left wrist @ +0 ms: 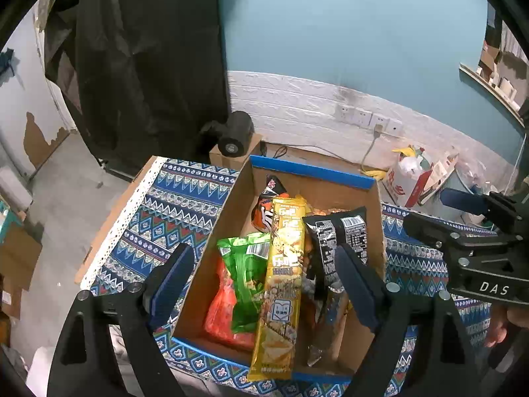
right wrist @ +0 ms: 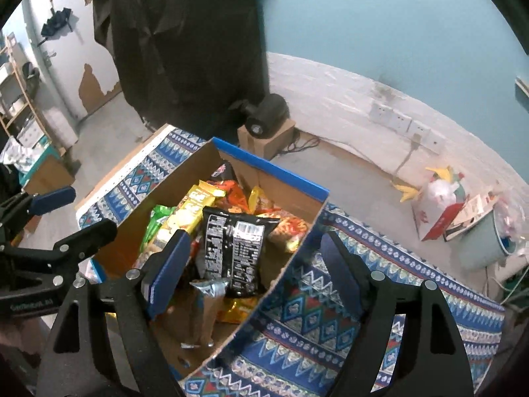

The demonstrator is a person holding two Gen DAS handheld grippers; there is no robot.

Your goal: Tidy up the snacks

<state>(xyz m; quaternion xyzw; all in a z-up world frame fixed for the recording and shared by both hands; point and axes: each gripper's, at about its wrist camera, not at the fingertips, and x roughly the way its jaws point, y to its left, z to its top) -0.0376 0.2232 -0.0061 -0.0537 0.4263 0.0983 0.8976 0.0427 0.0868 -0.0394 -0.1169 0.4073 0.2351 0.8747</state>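
Here we are holding the left gripper [left wrist: 264,281] open and empty above the blue-edged cardboard box [left wrist: 228,218] containing a green packet [left wrist: 246,281], a long yellow packet [left wrist: 284,291] and a black packet [left wrist: 334,241]; the right gripper [right wrist: 254,271] is spreading empty astride the box's right wall.

Matt cardboard box [left wrist: 218,228], glossy foil snack packets [left wrist: 281,284], woven tablecloth [left wrist: 172,205]

1 box [left wrist: 218,231], 2 hand-held grippers [left wrist: 264,278]
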